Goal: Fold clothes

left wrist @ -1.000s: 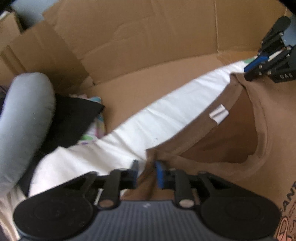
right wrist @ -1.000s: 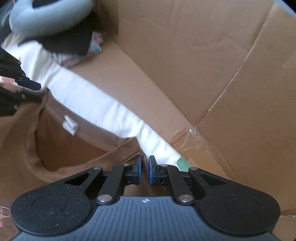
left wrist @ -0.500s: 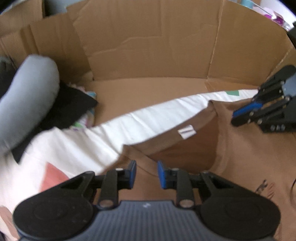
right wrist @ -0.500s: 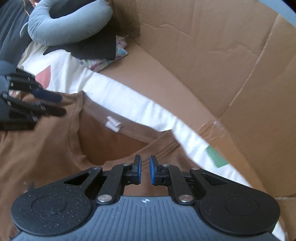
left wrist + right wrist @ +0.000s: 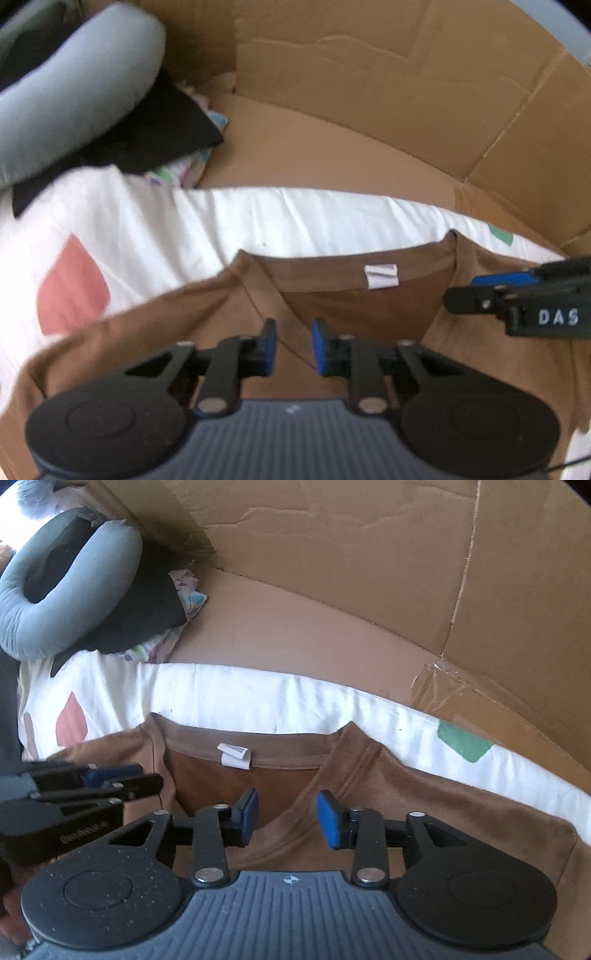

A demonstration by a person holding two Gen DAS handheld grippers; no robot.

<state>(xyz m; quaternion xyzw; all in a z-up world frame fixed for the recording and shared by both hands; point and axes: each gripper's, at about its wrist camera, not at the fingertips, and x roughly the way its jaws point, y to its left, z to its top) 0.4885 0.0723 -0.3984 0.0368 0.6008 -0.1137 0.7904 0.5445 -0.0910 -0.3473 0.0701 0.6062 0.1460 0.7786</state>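
A brown T-shirt (image 5: 155,325) lies flat on a white sheet (image 5: 295,218), neck opening up, with a white label (image 5: 381,275) inside the collar. My left gripper (image 5: 293,347) hovers over the left side of the collar; its jaws are closing, a narrow gap still shows, and the pads press on nothing. My right gripper (image 5: 286,818) is over the right side of the collar (image 5: 332,760); its jaws are opening, with the collar seam lying loose below the gap. Each gripper shows in the other's view: the right gripper (image 5: 448,295) and the left gripper (image 5: 157,782).
Cardboard walls (image 5: 332,554) rise behind and to the right, with a cardboard floor strip (image 5: 314,155) beyond the sheet. A grey U-shaped pillow (image 5: 55,602) and dark cloth (image 5: 159,129) are heaped at the back left over patterned fabric (image 5: 188,594).
The right jaws have gone from shut to wide apart. Both views have rolled, so the collar now runs level. The left gripper has moved from the shirt's shoulder edge to the collar.
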